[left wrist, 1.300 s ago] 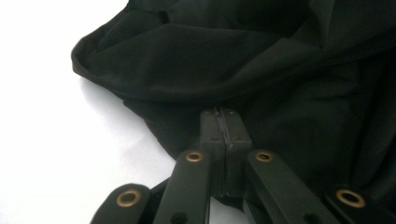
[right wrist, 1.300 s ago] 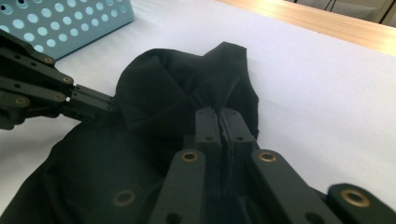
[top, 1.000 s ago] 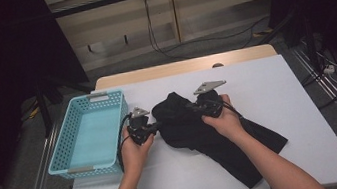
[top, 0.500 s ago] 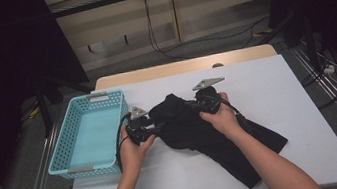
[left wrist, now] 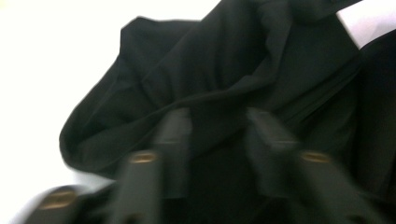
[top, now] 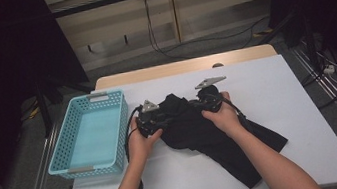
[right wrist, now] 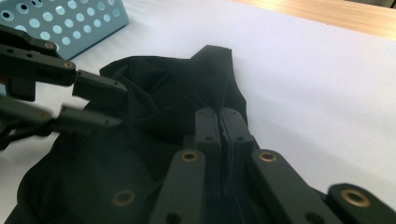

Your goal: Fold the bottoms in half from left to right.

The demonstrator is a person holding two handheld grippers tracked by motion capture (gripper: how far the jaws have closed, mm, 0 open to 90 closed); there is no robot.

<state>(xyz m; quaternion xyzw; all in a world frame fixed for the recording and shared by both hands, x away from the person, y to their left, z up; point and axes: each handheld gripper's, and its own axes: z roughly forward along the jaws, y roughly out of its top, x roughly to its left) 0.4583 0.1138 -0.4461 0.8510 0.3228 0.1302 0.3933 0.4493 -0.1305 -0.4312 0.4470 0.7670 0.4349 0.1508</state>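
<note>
Black garment (top: 213, 133): soft dark fabric, crumpled and bunched into folds at its upper end at 12 o'clock, the rest lying flat on the white table, trailing toward 5 o'clock.

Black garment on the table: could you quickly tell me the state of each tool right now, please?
Left tool: open, jaws just closing around a fold of the black garment.
Right tool: shut on the black garment.
</note>
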